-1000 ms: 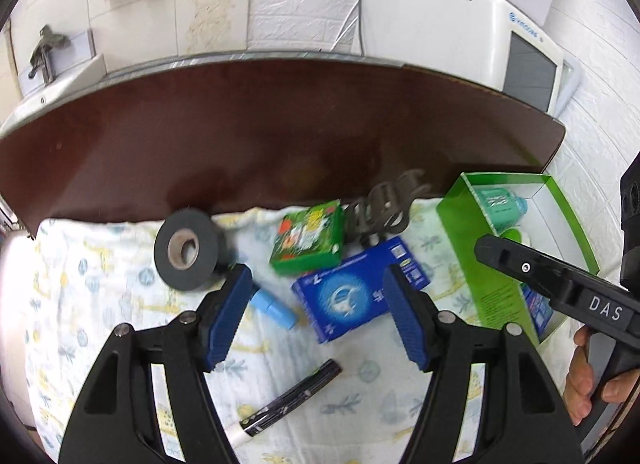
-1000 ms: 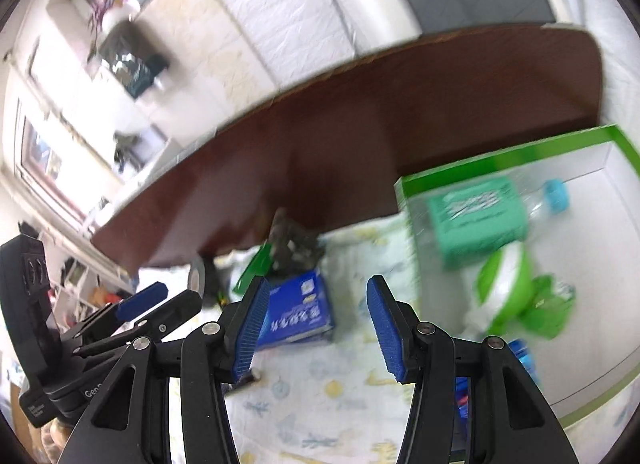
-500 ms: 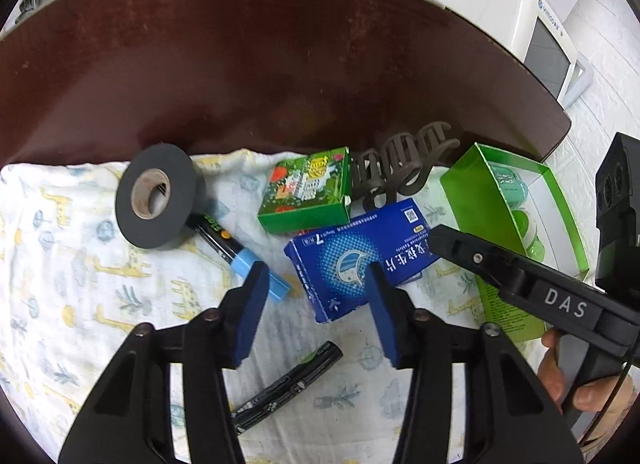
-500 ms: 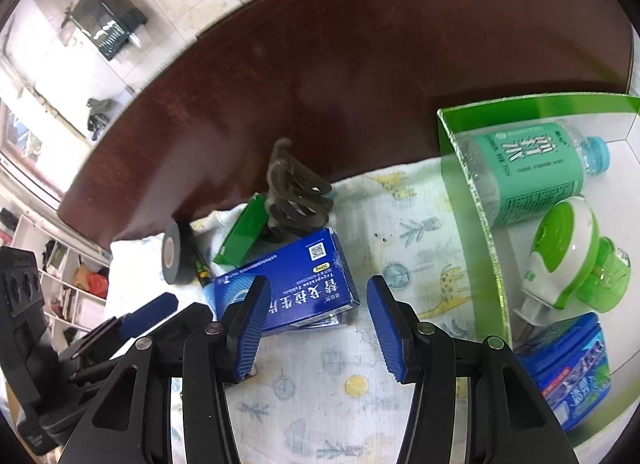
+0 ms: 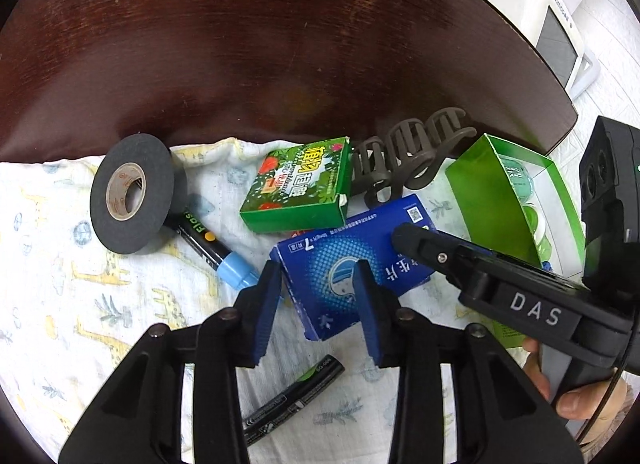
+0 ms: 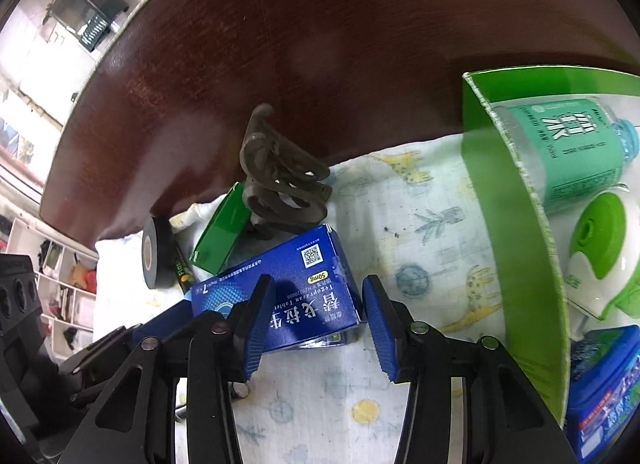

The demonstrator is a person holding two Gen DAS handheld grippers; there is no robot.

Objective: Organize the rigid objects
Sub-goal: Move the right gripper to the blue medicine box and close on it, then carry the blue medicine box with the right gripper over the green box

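A blue medicine box lies on the patterned cloth; it also shows in the right wrist view. My left gripper is open, its pads on either side of the box's near left corner. My right gripper is open around the box's right end, and one finger lies over the box in the left view. A green-rimmed box on the right holds a green bottle, a green-white device and a blue pack.
A green carton, a brown hair claw, a black tape roll, a blue-capped marker and a black pen lie on the cloth. The dark wooden table extends behind. A white appliance stands far right.
Both grippers have moved down and closer to the blue medicine box, now bracketing it from opposite ends. The left jaws have narrowed.
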